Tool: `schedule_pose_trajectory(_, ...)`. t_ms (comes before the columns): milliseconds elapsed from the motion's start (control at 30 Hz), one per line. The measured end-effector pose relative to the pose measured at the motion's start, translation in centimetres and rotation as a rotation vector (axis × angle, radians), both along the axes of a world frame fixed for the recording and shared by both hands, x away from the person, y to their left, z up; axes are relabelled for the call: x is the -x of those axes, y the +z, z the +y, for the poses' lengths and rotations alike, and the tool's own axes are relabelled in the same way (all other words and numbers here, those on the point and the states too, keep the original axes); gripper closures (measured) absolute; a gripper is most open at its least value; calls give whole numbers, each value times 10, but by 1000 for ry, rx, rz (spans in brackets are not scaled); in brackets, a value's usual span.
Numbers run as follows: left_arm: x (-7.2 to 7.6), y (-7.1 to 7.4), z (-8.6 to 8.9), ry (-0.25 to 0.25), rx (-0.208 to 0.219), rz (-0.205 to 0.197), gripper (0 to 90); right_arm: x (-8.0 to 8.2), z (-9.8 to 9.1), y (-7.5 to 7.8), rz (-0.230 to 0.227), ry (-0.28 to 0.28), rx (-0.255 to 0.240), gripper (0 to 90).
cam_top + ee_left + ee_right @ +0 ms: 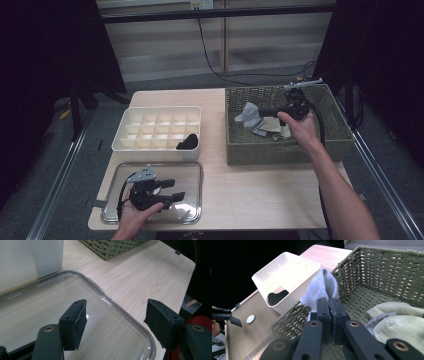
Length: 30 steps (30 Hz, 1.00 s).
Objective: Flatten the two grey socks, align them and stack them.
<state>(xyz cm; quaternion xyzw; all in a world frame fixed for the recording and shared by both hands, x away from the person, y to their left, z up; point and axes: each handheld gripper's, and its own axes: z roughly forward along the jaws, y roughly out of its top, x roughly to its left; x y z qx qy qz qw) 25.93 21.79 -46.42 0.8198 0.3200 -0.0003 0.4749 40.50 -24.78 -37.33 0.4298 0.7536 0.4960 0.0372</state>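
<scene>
Lifting a grey sock (322, 287) out of the wicker basket (240, 145): that is the step you have in hand. Your right gripper (329, 306) has its jaws clamped together on the sock's fabric, which stands bunched just above the jaw tips, at the basket's near-left wall. Two more socks, beige (397, 322) and grey, lie on the basket floor to the right of those jaws. Your left gripper (115, 322) has its jaws apart with nothing between them, hovering over the clear lid (107, 295) on the table.

Judgement: destination is the white divided organizer (284, 272), ahead-left of the right jaws, where a black sock (277, 296) already fills one cell. Next move calls for clearing the basket rim, carrying over a free cell, then lowering before release so the sock does not straddle a divider.
</scene>
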Motion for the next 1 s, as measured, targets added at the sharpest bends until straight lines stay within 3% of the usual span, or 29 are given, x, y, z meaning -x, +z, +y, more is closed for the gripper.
schedule_pose_trajectory(367,1,1,-4,-16,1,-3,367,17,-5,2,-31,-19,-69,880)
schedule_pose_trajectory(533,1,1,-5,-18,3,-8,381,25,-8,4,-50,-24,-75,880)
schedule_pose_trajectory(1000,4,4,-10,-31,3,-45,419,50,-7,17,-104,-14,-136,881)
